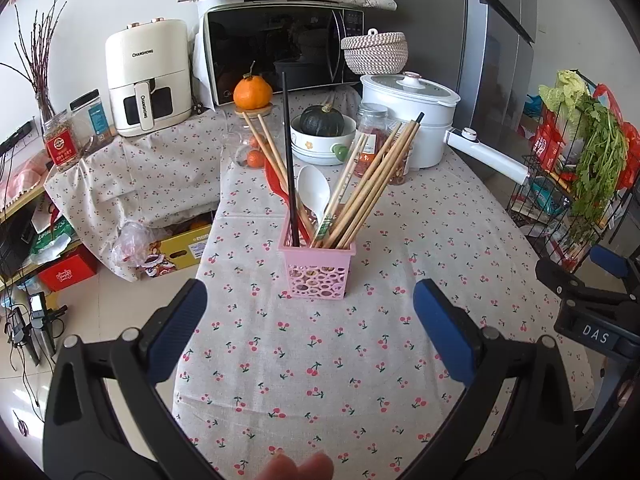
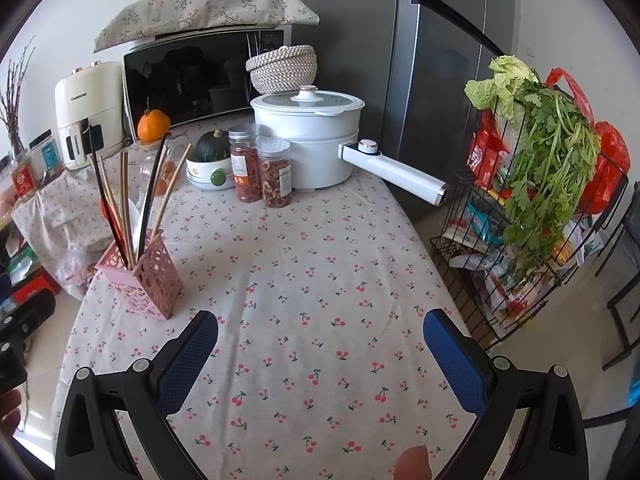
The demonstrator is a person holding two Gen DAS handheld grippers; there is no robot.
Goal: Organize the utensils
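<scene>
A pink perforated utensil holder [image 1: 318,270] stands upright on the cherry-print tablecloth [image 1: 340,360], filled with wooden chopsticks [image 1: 372,184], a black chopstick [image 1: 289,160], a white spoon [image 1: 316,192] and a red utensil [image 1: 276,182]. My left gripper [image 1: 310,300] hangs open just in front of it, with nothing between its blue pads. In the right wrist view the holder [image 2: 146,276] sits at the left, and my right gripper [image 2: 320,336] is open over bare cloth to its right. The right gripper also shows at the left view's right edge.
Behind the holder stand a white electric pot [image 2: 312,136] with a long handle, two lidded jars [image 2: 260,168], a bowl holding a dark squash [image 1: 323,132], an orange [image 1: 253,92], a microwave [image 1: 280,52] and an air fryer [image 1: 148,76]. A wire rack of greens [image 2: 536,184] stands off the table's right edge.
</scene>
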